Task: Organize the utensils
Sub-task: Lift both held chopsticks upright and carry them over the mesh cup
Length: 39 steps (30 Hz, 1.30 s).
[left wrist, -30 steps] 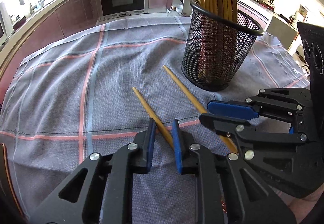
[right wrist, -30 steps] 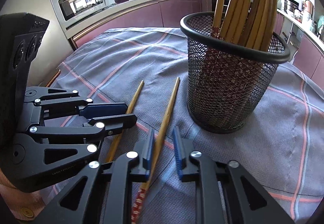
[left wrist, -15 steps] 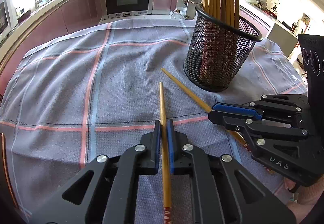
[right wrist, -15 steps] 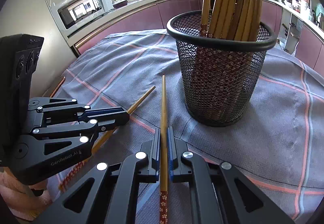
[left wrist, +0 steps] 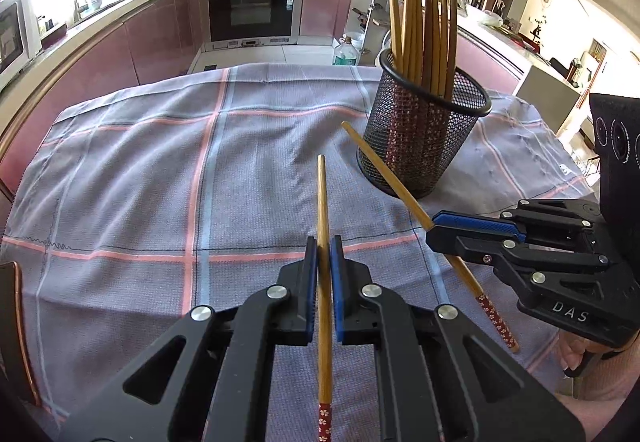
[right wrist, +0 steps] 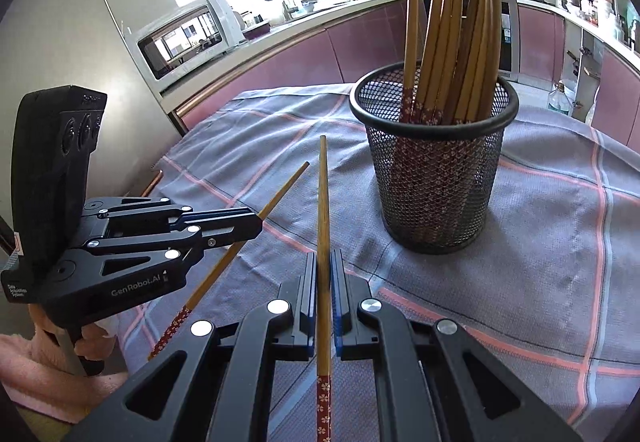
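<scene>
Mesh holder (left wrist: 424, 134) on tablecloth (left wrist: 140, 202), chopsticks (left wrist: 420, 18) in it; oven (left wrist: 252, 6) behind.

The tablecloth (left wrist: 248, 178) is woven fabric with a coarse, matt weave, grey-blue with pink and pale blue stripes. Standing on the tablecloth, the holder (right wrist: 434, 178) is black wire mesh under a smooth, slightly glossy rim. The chopsticks in the holder (right wrist: 452, 42) look like smooth, lightly sheened wood, with red flower-patterned ends. The chopstick in the left gripper (left wrist: 323, 242) and the chopstick in the right gripper (right wrist: 323, 242) have the same wood look and patterned ends. Above the tablecloth, the left gripper (left wrist: 324, 258) and right gripper (right wrist: 324, 270) are matt black plastic with bright metal rivets and ribbed blue pads (left wrist: 338, 274).
</scene>
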Available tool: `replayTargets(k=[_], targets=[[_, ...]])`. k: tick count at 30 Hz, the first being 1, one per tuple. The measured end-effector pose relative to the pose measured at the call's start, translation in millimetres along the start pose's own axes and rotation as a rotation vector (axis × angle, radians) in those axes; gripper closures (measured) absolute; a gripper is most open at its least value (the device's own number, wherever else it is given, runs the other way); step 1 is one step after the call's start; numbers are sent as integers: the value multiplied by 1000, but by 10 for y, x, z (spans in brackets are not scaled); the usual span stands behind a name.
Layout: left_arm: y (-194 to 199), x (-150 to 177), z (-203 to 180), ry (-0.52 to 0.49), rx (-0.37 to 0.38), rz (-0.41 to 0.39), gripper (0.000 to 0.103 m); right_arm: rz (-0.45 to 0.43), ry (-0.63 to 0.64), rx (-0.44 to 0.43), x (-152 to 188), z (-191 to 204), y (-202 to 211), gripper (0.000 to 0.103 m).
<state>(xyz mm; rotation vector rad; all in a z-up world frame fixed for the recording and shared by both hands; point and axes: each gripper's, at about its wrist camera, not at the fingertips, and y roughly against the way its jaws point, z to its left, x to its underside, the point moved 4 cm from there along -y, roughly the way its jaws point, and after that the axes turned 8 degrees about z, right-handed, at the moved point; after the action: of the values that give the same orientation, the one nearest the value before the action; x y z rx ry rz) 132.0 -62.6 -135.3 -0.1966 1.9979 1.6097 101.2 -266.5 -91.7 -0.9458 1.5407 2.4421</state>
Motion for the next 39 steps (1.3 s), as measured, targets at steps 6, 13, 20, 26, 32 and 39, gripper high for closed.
replayTargets(k=[6, 13, 20, 26, 32, 39], targets=[[85, -10, -15, 1, 5, -17, 96, -24, 4, -15, -19, 62, 79, 98], [175, -2, -17, 1, 6, -34, 96, -36, 2, -24, -15, 64, 144, 98], [231, 0, -4, 4, 13, -49, 96, -49, 7, -28, -26, 109, 192, 98], [364, -19, 1, 8, 45, -72, 96, -72, 10, -31, -49, 129, 266, 98], [606, -51, -27, -17, 75, -123, 96, -111, 7, -28, -104, 133, 381, 98], [853, -76, -77, -38, 114, -166, 96, -154, 3, -22, -152, 120, 520, 98]])
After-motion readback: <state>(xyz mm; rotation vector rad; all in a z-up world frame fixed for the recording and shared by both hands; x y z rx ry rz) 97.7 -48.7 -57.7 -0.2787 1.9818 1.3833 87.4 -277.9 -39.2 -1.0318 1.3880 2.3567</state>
